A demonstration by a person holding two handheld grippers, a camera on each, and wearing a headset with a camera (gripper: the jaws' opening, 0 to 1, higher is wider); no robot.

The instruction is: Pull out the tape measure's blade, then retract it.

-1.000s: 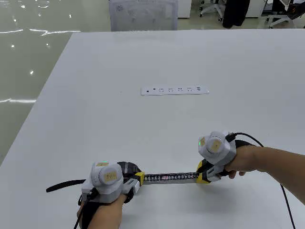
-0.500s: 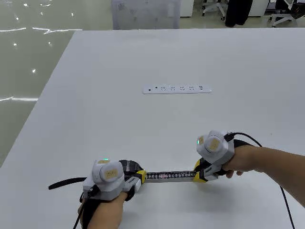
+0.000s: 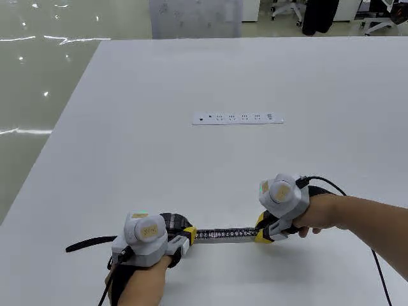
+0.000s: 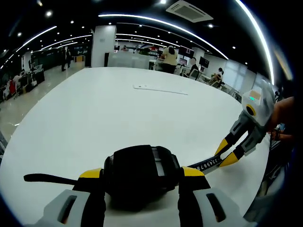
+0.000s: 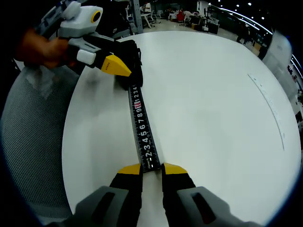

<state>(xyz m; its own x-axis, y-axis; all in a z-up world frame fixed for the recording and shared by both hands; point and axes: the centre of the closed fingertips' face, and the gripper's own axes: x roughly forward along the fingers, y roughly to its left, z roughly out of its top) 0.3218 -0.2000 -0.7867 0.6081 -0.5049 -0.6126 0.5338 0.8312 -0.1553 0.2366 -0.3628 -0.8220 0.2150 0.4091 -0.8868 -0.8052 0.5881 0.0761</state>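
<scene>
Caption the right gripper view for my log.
Right gripper pinches the blade tip, pulled from the case held in the left gripper.

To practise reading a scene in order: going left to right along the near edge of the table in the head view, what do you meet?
In order: strap → left gripper → blade → right gripper → forearm.

Obscured items
In head view, tape measure case (image 3: 173, 223) partly hidden under left gripper (image 3: 186, 234); blade (image 5: 142, 127) tip concealed between right gripper (image 5: 151, 168) jaws; power strip (image 3: 238, 118) markings too small to read
</scene>
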